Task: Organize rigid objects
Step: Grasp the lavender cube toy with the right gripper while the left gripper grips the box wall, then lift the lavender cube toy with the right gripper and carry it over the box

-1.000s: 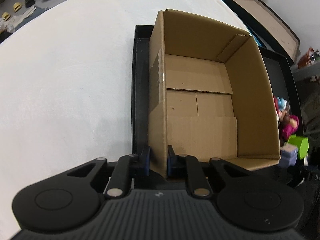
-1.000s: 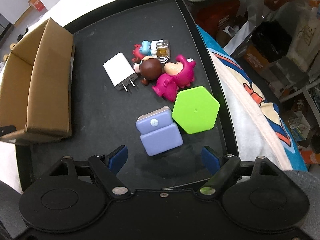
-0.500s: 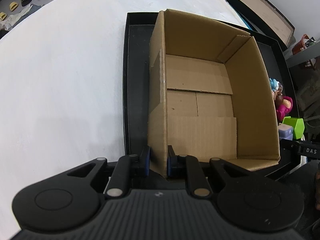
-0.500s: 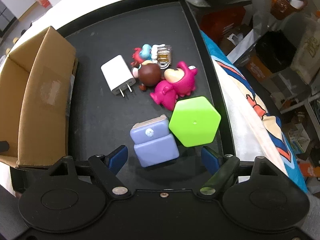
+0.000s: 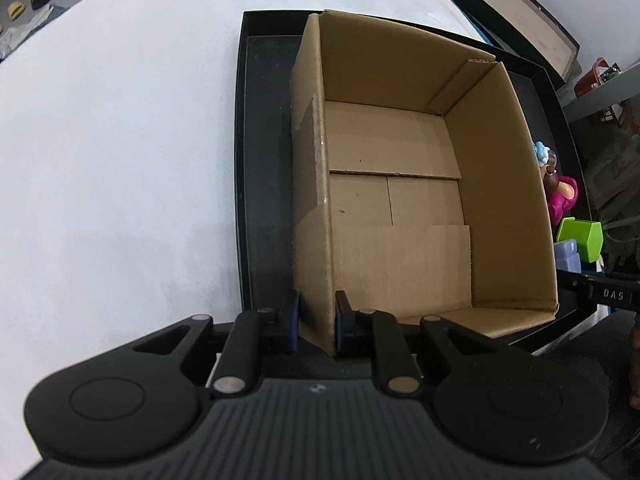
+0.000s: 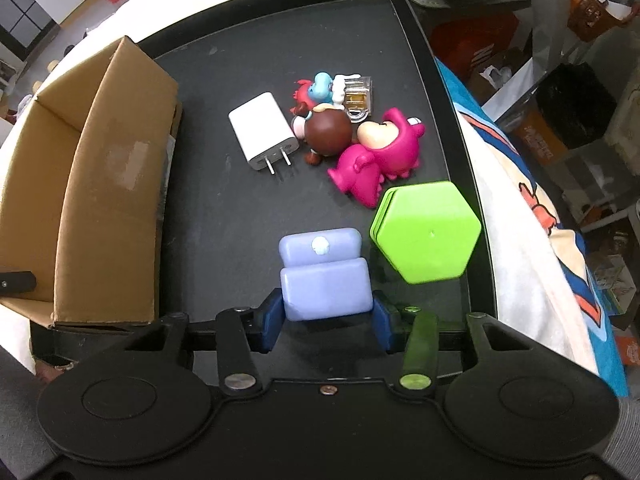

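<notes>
Lavender block [image 6: 325, 276] flat on black tray [image 6: 424, 52], long axis pointing away. Right gripper [image 6: 326, 322] just closed, pads touching its sides. Left gripper [image 5: 316, 322] clamped on cardboard box [image 5: 400, 200] wall; nothing inside.

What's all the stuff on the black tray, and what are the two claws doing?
Cardboard box: one, brown, empty, on tray's left part.
Black tray: one, under everything.
Charger plug: one, white, mid-tray.
Toy figures: a cluster, pink, brown and blue, beside charger.
Hexagon box: one, green, by tray's right rim.
Purple block: one, lilac, nearest.
Left claw: shut on box's wall.
Right claw: just closing, pads at purple block's sides.
</notes>
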The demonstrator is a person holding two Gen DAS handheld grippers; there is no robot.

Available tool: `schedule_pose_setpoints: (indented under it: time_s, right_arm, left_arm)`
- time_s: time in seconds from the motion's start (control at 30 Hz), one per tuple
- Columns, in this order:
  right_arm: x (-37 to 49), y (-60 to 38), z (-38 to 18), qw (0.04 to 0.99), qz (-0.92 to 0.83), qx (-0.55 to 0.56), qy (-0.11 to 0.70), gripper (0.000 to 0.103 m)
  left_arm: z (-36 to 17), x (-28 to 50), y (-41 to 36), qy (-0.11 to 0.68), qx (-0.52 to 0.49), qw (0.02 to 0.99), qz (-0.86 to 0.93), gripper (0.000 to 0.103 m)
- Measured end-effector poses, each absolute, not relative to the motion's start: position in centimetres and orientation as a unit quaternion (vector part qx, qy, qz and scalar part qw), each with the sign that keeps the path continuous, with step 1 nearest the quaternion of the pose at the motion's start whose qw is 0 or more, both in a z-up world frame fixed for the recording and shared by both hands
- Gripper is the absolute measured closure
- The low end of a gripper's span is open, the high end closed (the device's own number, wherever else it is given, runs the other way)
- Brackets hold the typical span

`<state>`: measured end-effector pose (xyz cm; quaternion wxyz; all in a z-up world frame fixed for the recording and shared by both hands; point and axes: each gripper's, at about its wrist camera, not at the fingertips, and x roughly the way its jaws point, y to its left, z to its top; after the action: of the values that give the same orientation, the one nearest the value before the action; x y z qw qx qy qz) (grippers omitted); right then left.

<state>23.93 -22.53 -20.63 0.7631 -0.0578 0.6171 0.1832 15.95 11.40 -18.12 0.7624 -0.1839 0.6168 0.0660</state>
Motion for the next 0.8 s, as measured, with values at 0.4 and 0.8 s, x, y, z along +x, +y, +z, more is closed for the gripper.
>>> schedule_pose_setpoints:
  time_s: [0.4,0.8]
  right_arm:
    - [23.3,-22.0,-18.3,0.770,0.185,-0.052,0.608,0.060]
    - [23.8,-19.3,-14.8,0.789,0.195,-0.063,0.580,0.060]
  left_arm:
    - [-18.2,16.2,11.9,0.611,-0.200,0.764,0.048,0.084]
    - [-18.1,15.5,12.2,0.598,-0.215,0.771,0.050,0.084]
